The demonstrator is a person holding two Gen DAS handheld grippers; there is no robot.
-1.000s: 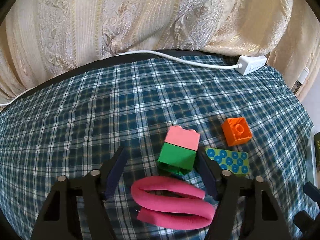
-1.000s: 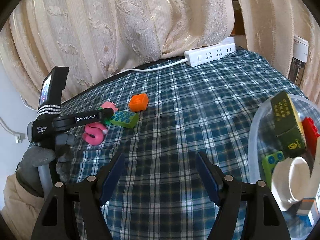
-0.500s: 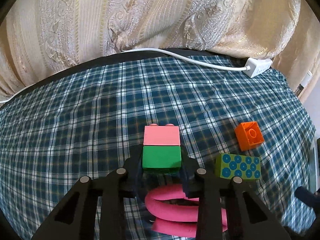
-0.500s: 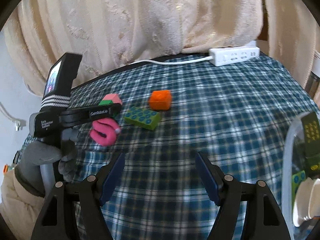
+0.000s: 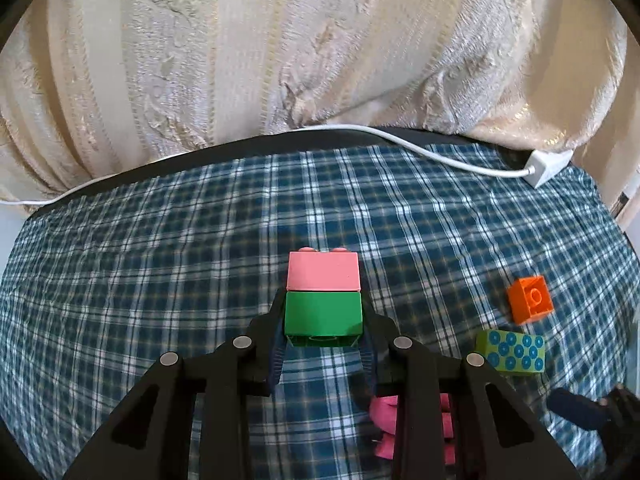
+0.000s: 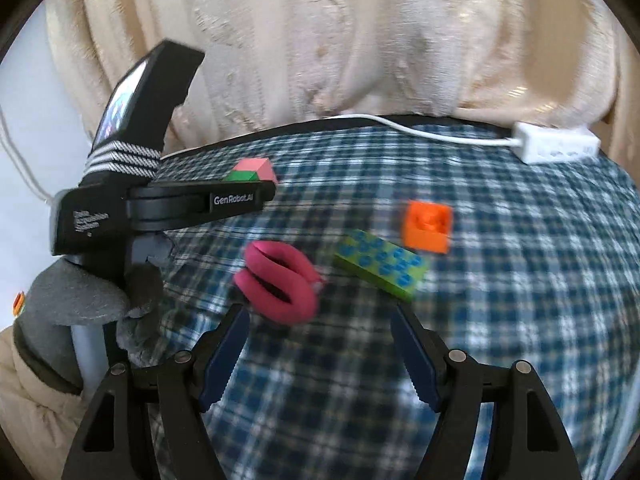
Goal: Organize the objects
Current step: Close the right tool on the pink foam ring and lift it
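My left gripper (image 5: 323,334) is shut on a pink-on-green brick stack (image 5: 323,294), gripping the green lower brick and holding it above the plaid cloth; the stack (image 6: 252,171) also shows in the right wrist view at the left gripper's tip (image 6: 256,194). A pink foam loop (image 6: 280,280) lies on the cloth just ahead of my right gripper (image 6: 320,336), which is open and empty. In the left wrist view the loop (image 5: 386,420) lies under the right finger. A green brick with blue dots (image 6: 382,266) (image 5: 511,351) and an orange brick (image 6: 428,222) (image 5: 531,298) lie further right.
A white power strip (image 6: 558,146) (image 5: 550,166) with its cable lies at the far edge of the plaid-covered table (image 5: 160,264). Cream curtains (image 5: 320,60) hang behind. A gloved hand (image 6: 84,300) holds the left gripper at the left of the right wrist view.
My left gripper closed on the green brick of the stack and lifted it off the cloth. My right gripper swung left away from the clear bin and moved up to the pink loop.
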